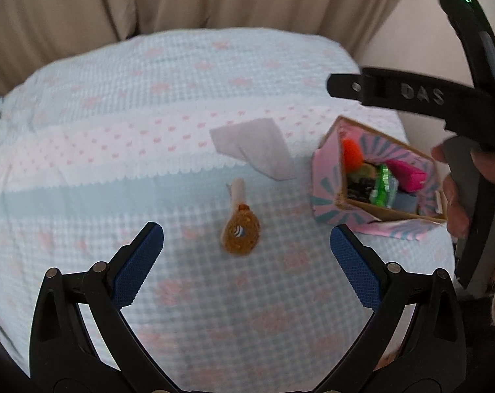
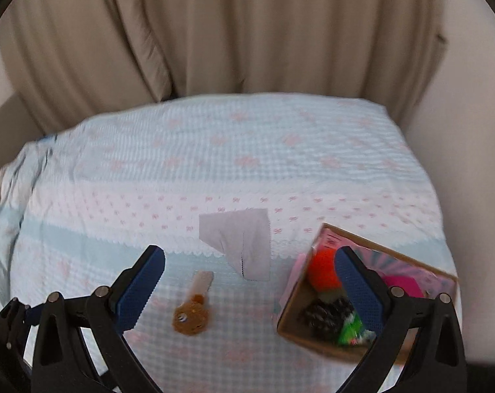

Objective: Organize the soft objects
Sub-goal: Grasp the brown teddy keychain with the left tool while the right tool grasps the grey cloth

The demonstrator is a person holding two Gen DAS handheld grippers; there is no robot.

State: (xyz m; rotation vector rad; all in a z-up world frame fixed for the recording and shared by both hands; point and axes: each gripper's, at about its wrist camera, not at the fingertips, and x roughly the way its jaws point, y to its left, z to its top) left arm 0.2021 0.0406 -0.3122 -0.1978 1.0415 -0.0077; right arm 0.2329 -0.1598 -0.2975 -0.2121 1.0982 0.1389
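Blue-and-pink checked bedspread (image 2: 214, 150), beige curtain (image 2: 214, 32) behind. Pink box (image 1: 326, 203) near right edge of bed, open on top, already stocked: orange ball (image 1: 352, 152), dark tangle (image 1: 362, 186), green piece (image 1: 383, 183), magenta piece (image 1: 408, 170). Compartment divider visible inside; exact sorting hard to tell.

Two soft items left loose on the bedspread:
- brown toy (image 1: 239, 232), round fuzzy head with pale handle pointing away, left of box, apart from it.
- grey cloth (image 1: 254, 144), flat with one corner folded, just beyond the toy, not touching it.

Left tool (image 1: 247, 255) spread wide, empty, hovering with toy lying just ahead of the gap between the blue pads. Right tool (image 2: 250, 290) likewise spread and empty, right finger (image 2: 358, 291) overlapping the box in view; contact with box not determinable. Hand (image 1: 457, 193) on right tool's grip seen at edge of left view.

Progress judged: well along, most items boxed, two outstanding. Toy likely next, given left tool's line-up; cloth after. Toy looked easy to pinch at the head. Cloth thin and flat on a soft surface, so risk of nipping bedspread along with it. Box fairly full; room for the cloth uncertain.
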